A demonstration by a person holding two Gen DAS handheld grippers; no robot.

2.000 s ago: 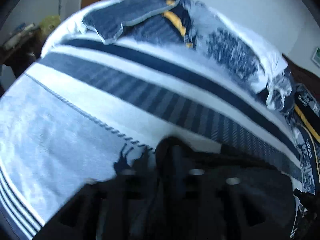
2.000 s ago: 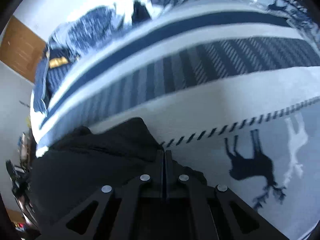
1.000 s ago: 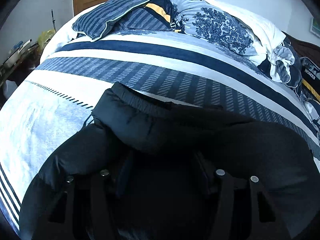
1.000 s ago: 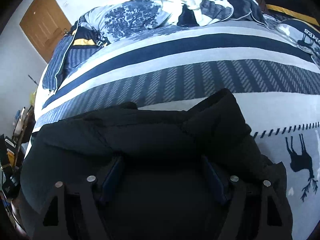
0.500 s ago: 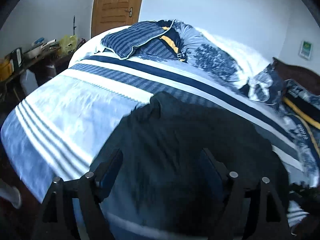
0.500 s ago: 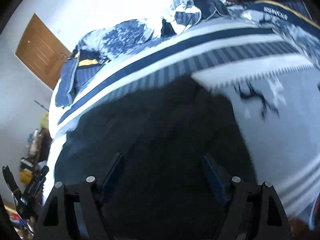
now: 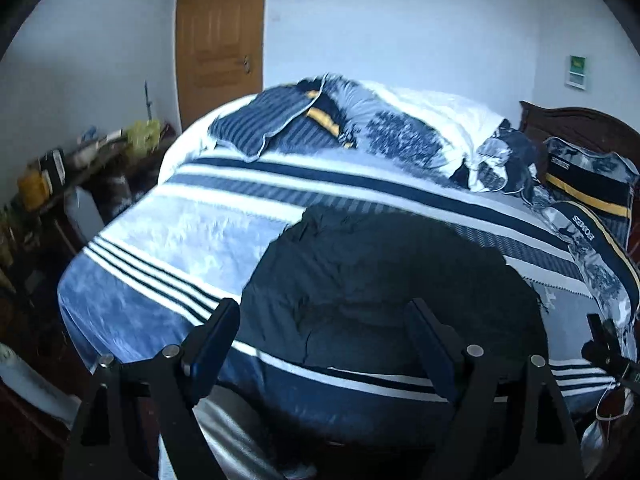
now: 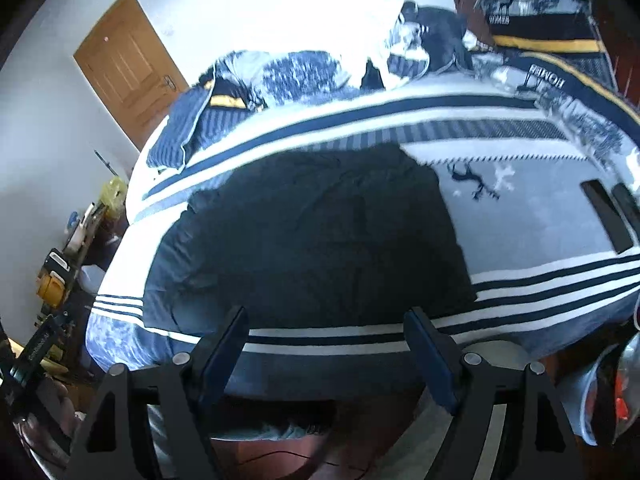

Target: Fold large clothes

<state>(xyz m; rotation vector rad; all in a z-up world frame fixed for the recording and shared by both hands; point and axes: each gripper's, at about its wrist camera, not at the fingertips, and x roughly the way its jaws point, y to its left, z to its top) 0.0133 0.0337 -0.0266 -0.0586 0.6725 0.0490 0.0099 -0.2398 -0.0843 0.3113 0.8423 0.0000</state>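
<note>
Black padded jacket (image 7: 384,288), folded flat on the bed (image 7: 192,240) near its foot edge: soft, bulky, light, slippery-looking; grip at hem corners; left claw (image 7: 324,340) and right claw (image 8: 326,344) gape wide, empty.

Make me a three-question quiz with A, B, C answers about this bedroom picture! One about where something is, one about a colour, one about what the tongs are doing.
1. Where does the big black puffy jacket lie?
A. on the floor
B. on the blue-and-white striped bedspread
C. on the brown wooden door

2. What colour is the band on the dark pillow by the headboard?
A. yellow
B. red
C. green

3. How do the left tongs and right tongs stand?
A. both shut on the jacket
B. one open, one shut
C. both open, holding nothing

Answers: 1 B, the jacket is spread flat on the bedspread. 2 A, a yellow band crosses the pillow. 3 C, both pairs gape wide with nothing between them.
</note>
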